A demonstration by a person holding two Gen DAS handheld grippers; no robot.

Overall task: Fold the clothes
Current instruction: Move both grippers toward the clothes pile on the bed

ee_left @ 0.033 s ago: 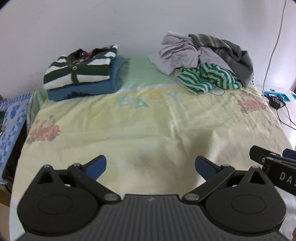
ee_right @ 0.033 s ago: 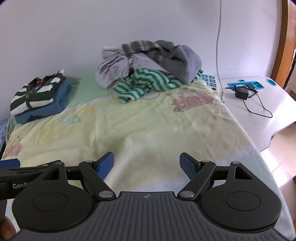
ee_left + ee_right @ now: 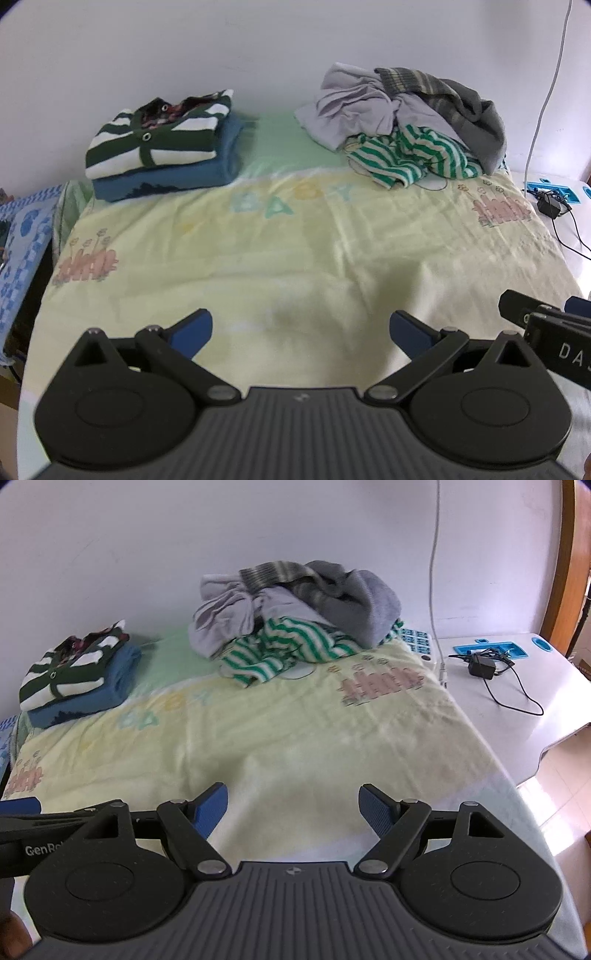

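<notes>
A heap of unfolded clothes (image 3: 406, 122) lies at the far right of the bed: a pale lilac garment, a grey knit, and a green-and-white striped piece (image 3: 410, 158). The heap also shows in the right wrist view (image 3: 295, 616). A folded stack (image 3: 162, 147), green-striped cardigan on a blue garment, sits at the far left; it also shows in the right wrist view (image 3: 77, 679). My left gripper (image 3: 301, 326) is open and empty over the near part of the yellow blanket (image 3: 295, 251). My right gripper (image 3: 293, 805) is open and empty beside it.
A white side table (image 3: 517, 686) stands right of the bed with a black charger and cable (image 3: 484, 666) and a blue tray (image 3: 491, 650). A white cable (image 3: 434, 554) hangs down the wall. Blue patterned fabric (image 3: 22, 251) lies off the bed's left edge.
</notes>
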